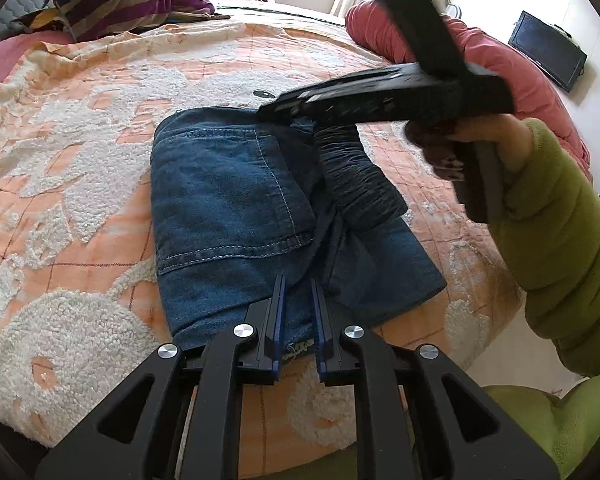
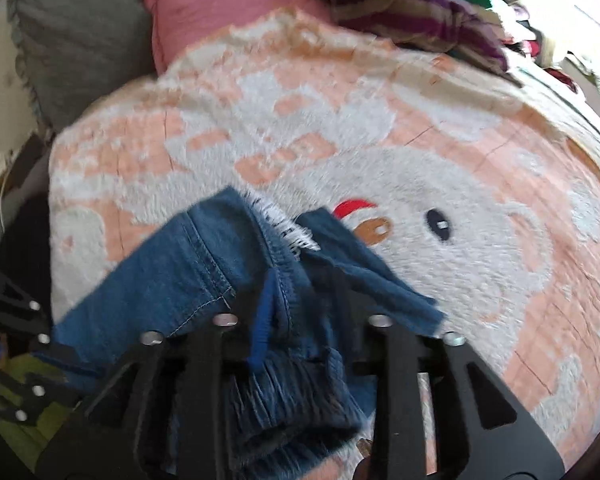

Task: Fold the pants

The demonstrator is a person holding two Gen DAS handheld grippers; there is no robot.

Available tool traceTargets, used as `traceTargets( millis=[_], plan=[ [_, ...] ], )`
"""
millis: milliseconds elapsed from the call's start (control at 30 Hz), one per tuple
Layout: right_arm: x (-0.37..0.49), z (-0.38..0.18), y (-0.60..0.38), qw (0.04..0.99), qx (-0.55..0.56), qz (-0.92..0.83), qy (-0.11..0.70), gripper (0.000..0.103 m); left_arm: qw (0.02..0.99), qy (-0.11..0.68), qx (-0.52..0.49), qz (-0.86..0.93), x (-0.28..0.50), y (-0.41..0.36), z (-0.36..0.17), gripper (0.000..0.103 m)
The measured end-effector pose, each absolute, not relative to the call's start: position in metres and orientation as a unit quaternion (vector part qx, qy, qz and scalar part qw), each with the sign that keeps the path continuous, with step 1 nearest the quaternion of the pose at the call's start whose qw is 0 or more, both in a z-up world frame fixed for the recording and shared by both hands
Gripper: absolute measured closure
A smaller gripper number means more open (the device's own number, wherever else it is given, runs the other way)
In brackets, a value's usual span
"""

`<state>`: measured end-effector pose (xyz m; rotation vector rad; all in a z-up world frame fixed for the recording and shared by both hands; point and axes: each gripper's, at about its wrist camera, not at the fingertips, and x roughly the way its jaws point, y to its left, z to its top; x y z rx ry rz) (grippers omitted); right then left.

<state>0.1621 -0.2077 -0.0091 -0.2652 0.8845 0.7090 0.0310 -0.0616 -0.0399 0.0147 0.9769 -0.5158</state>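
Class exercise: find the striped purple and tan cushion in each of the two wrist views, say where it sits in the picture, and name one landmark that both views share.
Left wrist view: the striped cushion lies at the upper left, beyond the far edge of the blanket.
Right wrist view: the striped cushion lies at the top, right of centre, behind the blanket.
Shared landmark: the folded blue jeans on the orange and white blanket.

Sunlit room: bed [image 1: 100,128] under peach bedspread, striped cushion [image 1: 116,0] behind.
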Motion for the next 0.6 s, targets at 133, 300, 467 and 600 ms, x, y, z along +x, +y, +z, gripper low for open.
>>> traceTargets(
  millis=[133, 300, 467, 600],
  plan=[
    [0.15, 0.005, -0.221, 0.846, -0.111, 0.337, 0.399, 0.069, 0.851, 0.465, 0.005, -0.243, 0.029, -0.064, -0.039, 0.091],
    [0.137, 0.012, -0.23, 0.851, -0.109, 0.336, 0.388, 0.061, 0.852, 0.465, 0.009, -0.24, 0.025, -0.066, -0.037, 0.091],
    [0.128, 0.017, -0.236, 0.856, -0.1, 0.335, 0.381, 0.057, 0.851, 0.466, 0.01, -0.243, 0.022, -0.067, -0.035, 0.091],
    [0.122, 0.022, -0.239, 0.861, -0.095, 0.333, 0.373, 0.051, 0.848, 0.468, 0.008, -0.247, 0.018, -0.067, -0.035, 0.091]
  ],
)
